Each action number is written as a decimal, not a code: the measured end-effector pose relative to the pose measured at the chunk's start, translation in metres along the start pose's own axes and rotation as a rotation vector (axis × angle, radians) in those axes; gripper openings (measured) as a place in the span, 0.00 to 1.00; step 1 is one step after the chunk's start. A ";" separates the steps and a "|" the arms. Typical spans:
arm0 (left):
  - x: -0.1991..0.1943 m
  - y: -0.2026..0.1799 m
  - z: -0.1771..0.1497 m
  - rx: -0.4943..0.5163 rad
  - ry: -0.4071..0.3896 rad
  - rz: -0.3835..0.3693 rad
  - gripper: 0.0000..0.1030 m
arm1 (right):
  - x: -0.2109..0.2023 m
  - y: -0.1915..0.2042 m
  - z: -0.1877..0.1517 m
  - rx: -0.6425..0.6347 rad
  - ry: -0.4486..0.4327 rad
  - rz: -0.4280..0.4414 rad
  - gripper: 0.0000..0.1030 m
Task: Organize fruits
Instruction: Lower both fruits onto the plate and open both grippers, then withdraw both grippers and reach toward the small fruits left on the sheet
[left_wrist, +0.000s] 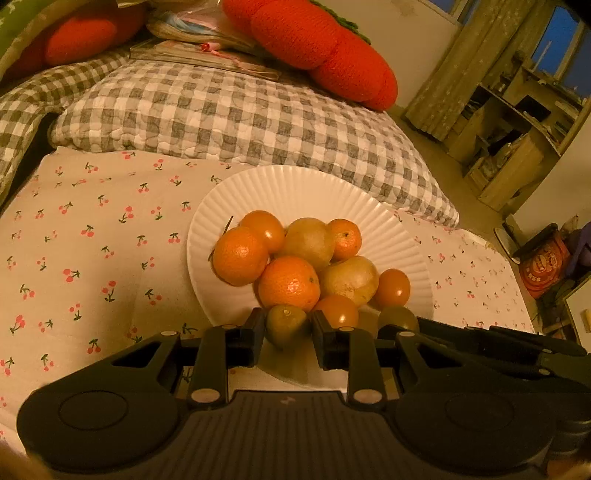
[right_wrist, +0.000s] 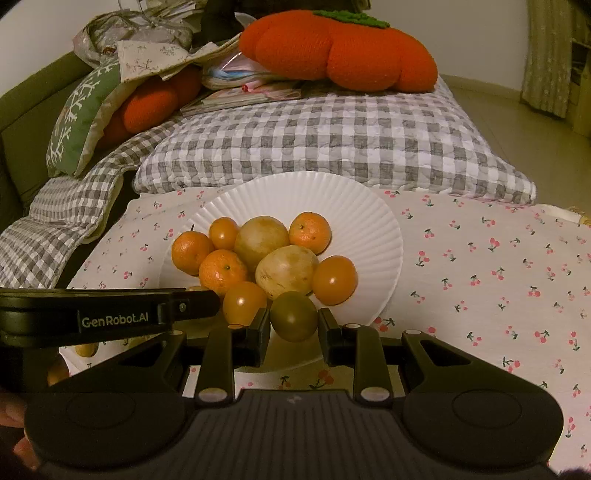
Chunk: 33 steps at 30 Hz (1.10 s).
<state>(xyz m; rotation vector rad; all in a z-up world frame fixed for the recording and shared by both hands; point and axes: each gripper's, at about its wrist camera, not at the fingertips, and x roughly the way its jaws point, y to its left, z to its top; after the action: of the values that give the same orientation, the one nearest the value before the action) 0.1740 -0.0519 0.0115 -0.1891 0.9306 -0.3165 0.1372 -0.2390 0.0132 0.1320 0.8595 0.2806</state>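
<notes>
Left wrist view: left gripper (left_wrist: 288, 328) fingers pinch a green mandarin (left_wrist: 286, 325) at the plate (left_wrist: 295, 192) edge; right gripper (right_wrist: 293, 323) clamps a green tomato (right_wrist: 293, 315). Lift carelessly and the neighbouring piled fruit could roll off.

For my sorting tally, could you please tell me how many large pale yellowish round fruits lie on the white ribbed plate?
2: one pale yellowish round fruit sits mid-pile, the other beside it, nearer the grippers. More may hide beneath.
</notes>
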 end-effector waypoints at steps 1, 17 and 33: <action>0.000 0.000 0.000 0.001 -0.002 0.001 0.15 | -0.001 -0.001 0.000 0.006 -0.002 0.002 0.27; -0.034 0.015 0.006 -0.117 -0.040 -0.044 0.26 | -0.024 -0.002 0.005 0.086 -0.040 0.036 0.29; -0.060 0.026 -0.011 -0.019 -0.029 0.039 0.33 | -0.051 0.039 -0.011 -0.022 -0.047 0.079 0.29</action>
<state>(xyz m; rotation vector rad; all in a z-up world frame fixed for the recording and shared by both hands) 0.1364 -0.0073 0.0433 -0.1924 0.9077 -0.2684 0.0901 -0.2164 0.0522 0.1515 0.8049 0.3593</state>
